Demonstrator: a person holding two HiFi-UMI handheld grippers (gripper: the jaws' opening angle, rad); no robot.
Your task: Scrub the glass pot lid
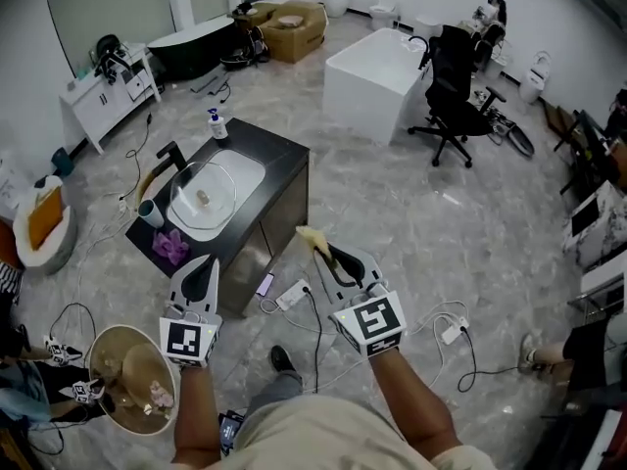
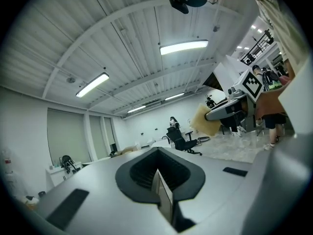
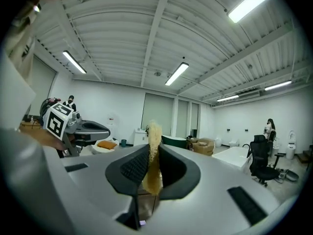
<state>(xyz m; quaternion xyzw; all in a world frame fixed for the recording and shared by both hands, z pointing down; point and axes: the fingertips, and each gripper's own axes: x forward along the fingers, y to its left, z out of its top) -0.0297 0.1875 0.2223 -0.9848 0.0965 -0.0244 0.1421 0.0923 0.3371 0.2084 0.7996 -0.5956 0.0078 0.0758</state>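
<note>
Sponge clamped upright between jaws of right gripper — free edge projecting past tips, judged ready for scrubbing. Left gripper pressed together, nothing held. Glass pot lid laid in sink, ahead of left gripper, well apart — approach not yet made.

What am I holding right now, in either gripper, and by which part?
The right gripper pinches a yellow sponge by one end; the other end sticks out past the jaws. The left gripper is shut, empty.

Yellow sponge (black countertop)
</note>
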